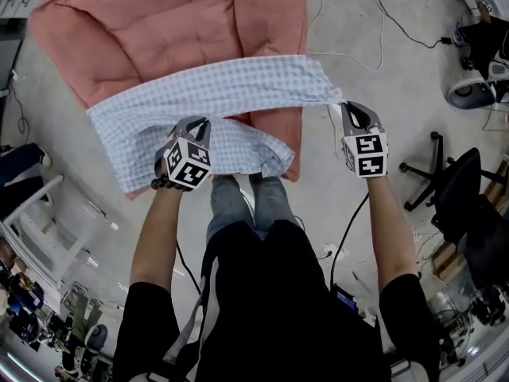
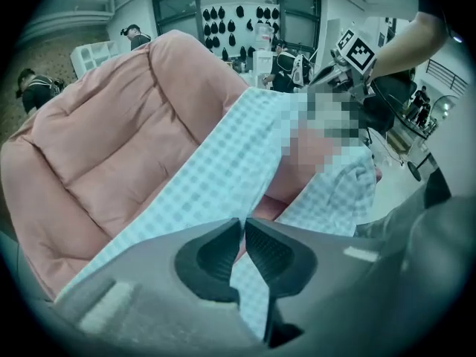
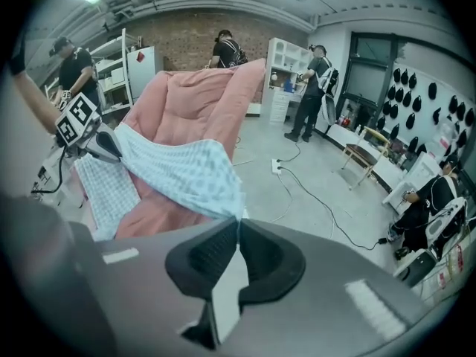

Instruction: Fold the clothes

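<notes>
Head view: at the upper left of the frame a pink quilt (image 1: pixel 159 30) lies spread on the grey floor (image 1: pixel 374 78). A light blue checked shirt (image 1: pixel 231 94) stretches across the quilt's lower part, from left of centre to right of centre, and its right end reaches past the quilt's right edge over bare floor. The left gripper (image 1: pixel 199 124) sits just left of centre over the shirt's lower fold. Its claw is pressed together on the checked cloth; in the left gripper view the pads meet at their tips with fabric running between them. The right gripper (image 1: pixel 348 107), right of centre, pinches the shirt's right end, which draws to a point at its tips. In the right gripper view that claw is closed on the cloth edge. A black office chair (image 1: pixel 457 185) stands near the right edge, well apart from the quilt.
</notes>
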The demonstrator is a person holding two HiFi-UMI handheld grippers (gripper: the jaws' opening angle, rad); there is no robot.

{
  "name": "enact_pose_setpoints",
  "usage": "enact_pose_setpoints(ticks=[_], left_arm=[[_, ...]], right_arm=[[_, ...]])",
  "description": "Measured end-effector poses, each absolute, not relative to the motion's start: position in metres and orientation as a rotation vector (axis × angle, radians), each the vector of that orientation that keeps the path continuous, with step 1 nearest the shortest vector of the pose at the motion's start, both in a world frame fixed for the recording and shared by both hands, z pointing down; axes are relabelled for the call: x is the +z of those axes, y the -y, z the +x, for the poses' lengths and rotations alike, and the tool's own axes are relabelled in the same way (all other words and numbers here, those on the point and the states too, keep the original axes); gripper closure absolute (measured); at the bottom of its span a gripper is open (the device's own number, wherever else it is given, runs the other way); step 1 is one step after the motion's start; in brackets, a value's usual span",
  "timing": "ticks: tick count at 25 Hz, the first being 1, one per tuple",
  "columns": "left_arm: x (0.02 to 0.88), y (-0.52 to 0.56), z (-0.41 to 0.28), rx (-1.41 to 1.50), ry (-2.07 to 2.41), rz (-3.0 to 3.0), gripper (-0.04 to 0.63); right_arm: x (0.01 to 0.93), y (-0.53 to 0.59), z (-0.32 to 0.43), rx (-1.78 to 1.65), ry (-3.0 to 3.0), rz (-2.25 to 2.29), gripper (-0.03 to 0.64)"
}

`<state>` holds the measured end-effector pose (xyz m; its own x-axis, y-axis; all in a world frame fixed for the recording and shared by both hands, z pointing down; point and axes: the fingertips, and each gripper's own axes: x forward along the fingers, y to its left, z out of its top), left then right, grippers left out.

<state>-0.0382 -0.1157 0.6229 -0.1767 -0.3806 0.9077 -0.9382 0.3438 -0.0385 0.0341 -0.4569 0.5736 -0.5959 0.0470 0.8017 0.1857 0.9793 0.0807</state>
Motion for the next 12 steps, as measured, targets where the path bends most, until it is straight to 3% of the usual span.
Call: enact_pose_setpoints(ticks=[3,6,12], left_arm=[[0.632,0.118,-0.031,0.773,1.716,1.180,0.507],[0.633,0.122,-0.020,0.755,1.694,1.195,0.446],[0.627,0.130,-0.006,0.723,1.684,1.212,0.439]], right_arm=[[0.582,0.455,0.034,-0.188,2.196,-0.180,0.595],[0.588,0.451,0.038,-0.166,2.164,-0.225,0.502],[0.585,0.448,0.049,-0.150,2.147,-0.265,0.460]])
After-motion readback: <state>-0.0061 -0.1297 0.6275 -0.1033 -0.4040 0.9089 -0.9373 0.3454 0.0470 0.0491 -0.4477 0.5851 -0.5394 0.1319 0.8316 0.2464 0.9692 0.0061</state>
